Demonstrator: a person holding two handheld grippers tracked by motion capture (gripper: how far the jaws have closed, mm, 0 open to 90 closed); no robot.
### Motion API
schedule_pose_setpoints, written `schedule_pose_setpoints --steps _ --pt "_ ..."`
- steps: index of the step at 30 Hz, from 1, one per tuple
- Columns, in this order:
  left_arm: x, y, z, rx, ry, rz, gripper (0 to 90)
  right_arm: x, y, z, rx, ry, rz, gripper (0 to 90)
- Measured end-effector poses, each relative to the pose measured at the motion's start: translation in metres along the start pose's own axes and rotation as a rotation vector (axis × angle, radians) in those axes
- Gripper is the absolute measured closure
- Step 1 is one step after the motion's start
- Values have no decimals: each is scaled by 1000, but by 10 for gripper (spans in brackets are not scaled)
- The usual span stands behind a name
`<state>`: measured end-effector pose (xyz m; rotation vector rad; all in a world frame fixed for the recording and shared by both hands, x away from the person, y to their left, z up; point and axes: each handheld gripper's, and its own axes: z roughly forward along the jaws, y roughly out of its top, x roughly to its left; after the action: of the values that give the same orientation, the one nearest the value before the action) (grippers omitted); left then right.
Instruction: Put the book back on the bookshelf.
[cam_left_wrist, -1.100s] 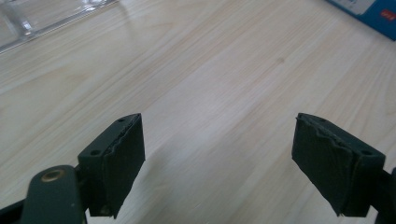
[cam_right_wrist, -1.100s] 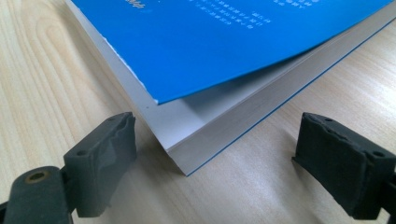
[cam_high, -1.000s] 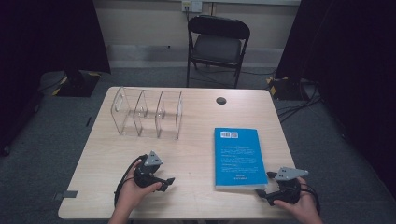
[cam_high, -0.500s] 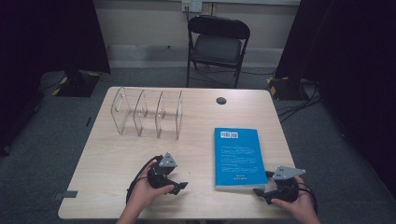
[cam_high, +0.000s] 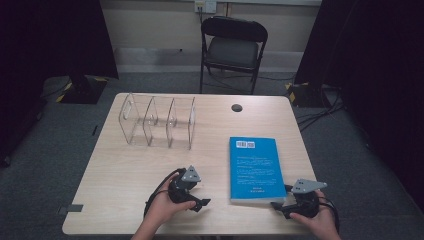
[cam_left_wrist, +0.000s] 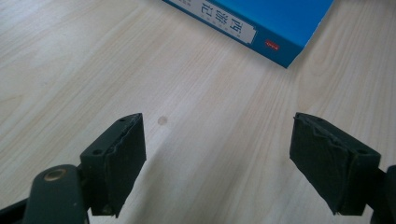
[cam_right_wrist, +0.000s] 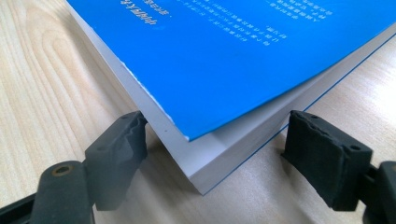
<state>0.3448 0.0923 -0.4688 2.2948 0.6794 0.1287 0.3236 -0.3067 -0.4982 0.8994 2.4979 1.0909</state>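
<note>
A blue paperback book (cam_high: 255, 167) lies flat on the right half of the wooden table (cam_high: 120, 175), back cover up. My right gripper (cam_high: 277, 206) sits low at the book's near right corner. In the right gripper view that corner of the book (cam_right_wrist: 233, 46) lies between the two pads of the right gripper (cam_right_wrist: 215, 135); its jaws have just been closing, and the left pad (cam_right_wrist: 126, 140) is about at the page edge. My left gripper (cam_high: 202, 202) rests near the front edge, left of the book, open and empty (cam_left_wrist: 217, 140), aimed at the book's near left corner (cam_left_wrist: 261, 18).
A clear acrylic divider rack (cam_high: 157, 122) stands at the back left of the table. A small black round disc (cam_high: 236, 107) lies near the far edge. A black folding chair (cam_high: 232, 47) stands behind the table. Dark curtains flank the room.
My left hand has slid to the right along the front of the table, closer to the book. The right hand has stayed at the book's corner.
</note>
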Motion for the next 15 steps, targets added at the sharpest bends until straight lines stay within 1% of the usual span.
schedule_pose_setpoints --steps 2,3,5,8,9,11,12,13,14,15 --pt "-2 4 4 14 0 15 184 0 0 0 -1 0 1 208" --pt "-4 6 7 8 -3 17 185 1 0 0 2 -1 4 213" --pt "-6 10 11 17 -12 34 184 2 1 -1 9 -5 8 221" --pt "-10 12 16 15 -38 39 188 2 1 -1 11 -10 5 223" --pt "-11 13 17 31 -39 53 189 2 1 -1 12 -10 6 223" --pt "-14 15 20 22 -41 46 188 2 1 -1 12 -10 5 223" --pt "-13 17 19 52 -40 76 188 2 1 -1 11 -7 7 223" --pt "-17 17 23 15 -42 27 188 2 1 -1 10 -6 9 222" --pt "-15 19 22 56 -44 79 189 2 0 -1 3 -6 12 222" --pt "-16 20 24 54 -47 76 188 2 0 -1 0 -9 9 223"
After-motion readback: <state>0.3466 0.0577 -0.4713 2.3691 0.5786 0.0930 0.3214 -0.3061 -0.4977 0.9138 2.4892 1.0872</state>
